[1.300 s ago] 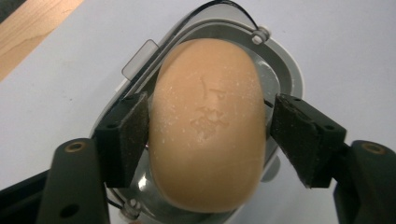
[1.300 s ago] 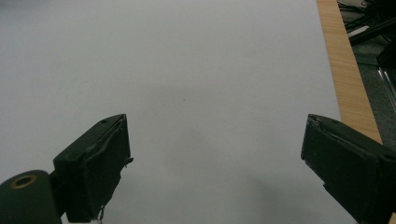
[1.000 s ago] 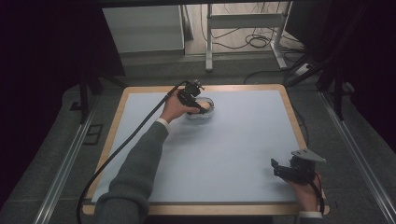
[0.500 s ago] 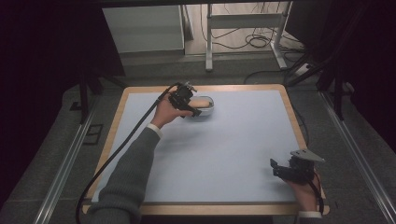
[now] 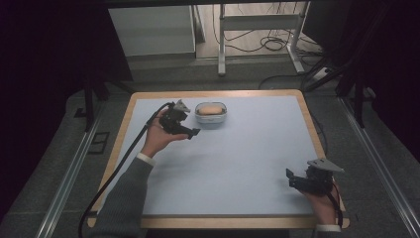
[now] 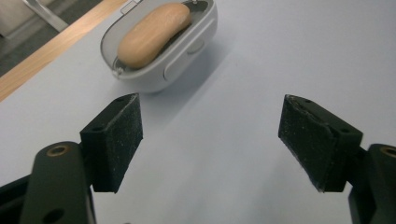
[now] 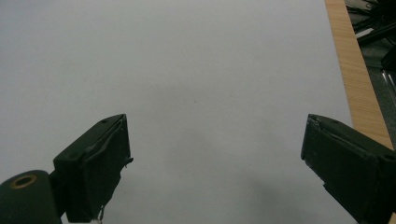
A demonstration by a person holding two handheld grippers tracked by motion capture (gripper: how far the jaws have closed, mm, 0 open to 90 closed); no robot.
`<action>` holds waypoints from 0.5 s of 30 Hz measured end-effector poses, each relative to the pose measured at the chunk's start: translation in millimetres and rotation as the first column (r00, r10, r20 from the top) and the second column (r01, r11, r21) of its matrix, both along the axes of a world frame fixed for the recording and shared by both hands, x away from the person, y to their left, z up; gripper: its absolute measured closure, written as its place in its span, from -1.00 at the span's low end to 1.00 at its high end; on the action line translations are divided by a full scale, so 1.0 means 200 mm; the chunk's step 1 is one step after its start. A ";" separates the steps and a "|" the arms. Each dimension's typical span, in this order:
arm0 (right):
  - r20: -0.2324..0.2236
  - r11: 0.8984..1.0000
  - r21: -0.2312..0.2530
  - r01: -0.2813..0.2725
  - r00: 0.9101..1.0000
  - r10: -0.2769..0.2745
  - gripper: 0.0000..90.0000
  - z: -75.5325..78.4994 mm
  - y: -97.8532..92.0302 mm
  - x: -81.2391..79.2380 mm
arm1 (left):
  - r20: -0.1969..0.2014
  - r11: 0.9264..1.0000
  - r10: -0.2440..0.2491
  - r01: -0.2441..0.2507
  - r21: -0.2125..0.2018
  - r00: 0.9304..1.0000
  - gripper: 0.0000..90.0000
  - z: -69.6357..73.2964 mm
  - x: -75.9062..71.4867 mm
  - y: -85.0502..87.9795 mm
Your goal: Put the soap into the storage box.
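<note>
A white soap dish point(image 5: 211, 115) holding an orange bar of soap point(image 5: 210, 108) stands near the far edge of the pale blue table top point(image 5: 237, 163). My left gripper point(image 5: 192, 133) hovers just left of and nearer than the dish, apart from it. Its jaws have just been opening and stand open with nothing between them. In the left gripper view the dish point(image 6: 182, 60) and soap point(image 6: 154, 35) lie beyond the left gripper point(image 6: 210, 135), up and to the left. My right gripper point(image 5: 290, 178) rests open at the near right corner, and the right gripper point(image 7: 215, 158) has bare table between its pads.
A wooden rim point(image 5: 312, 129) borders the table. The left gripper's black cable point(image 5: 119, 168) trails over the left edge to the floor. Behind the table stand a white metal frame point(image 5: 257, 29) and loose cables point(image 5: 270, 44) on the floor.
My left gripper has drawn back from the soap dish, leftward and toward the near side, with its jaws wider apart. The dish and soap stay in place. The right gripper has not moved.
</note>
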State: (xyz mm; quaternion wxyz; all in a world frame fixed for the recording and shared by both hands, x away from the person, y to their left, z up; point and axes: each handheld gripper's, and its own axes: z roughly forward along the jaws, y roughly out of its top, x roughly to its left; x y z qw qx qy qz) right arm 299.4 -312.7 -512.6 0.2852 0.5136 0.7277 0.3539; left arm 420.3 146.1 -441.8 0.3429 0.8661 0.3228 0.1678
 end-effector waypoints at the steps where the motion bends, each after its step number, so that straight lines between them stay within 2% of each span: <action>1: 0.000 1.000 0.000 0.000 1.000 0.000 -0.82 0.00 0.00 0.00 | 0.015 1.000 -0.003 0.003 -0.009 1.000 -0.51 0.00 -0.04 0.02; 3: 0.003 1.000 0.004 0.005 1.000 -0.005 -0.82 0.00 0.00 0.00 | 0.038 0.999 -0.004 0.005 -0.034 0.999 -0.50 -0.01 -0.14 0.06; 5: 0.001 1.000 0.004 0.006 1.000 -0.006 -0.82 0.00 0.00 0.00 | 0.041 0.998 0.008 -0.006 -0.055 0.999 -0.50 -0.03 -0.20 0.09; 8: 0.002 1.000 0.002 0.005 1.000 -0.005 -0.82 0.00 0.00 0.00 | 0.054 0.998 0.038 -0.036 -0.042 0.998 -0.50 -0.07 -0.29 0.14; 10: 0.002 1.000 -0.002 -0.004 1.000 0.004 -0.82 0.00 0.01 0.00 | 0.040 0.997 0.065 -0.063 -0.051 0.997 -0.51 -0.11 -0.35 0.20; 11: 0.002 1.000 -0.001 -0.005 1.000 0.005 -0.82 0.01 0.02 0.00 | 0.040 0.997 0.065 -0.063 -0.051 0.997 -0.51 -0.11 -0.35 0.20; 15: 0.004 1.000 -0.003 -0.009 1.000 0.009 -0.82 0.01 0.02 0.00 | 0.017 0.991 0.107 -0.105 -0.077 0.994 -0.51 -0.15 -0.43 0.30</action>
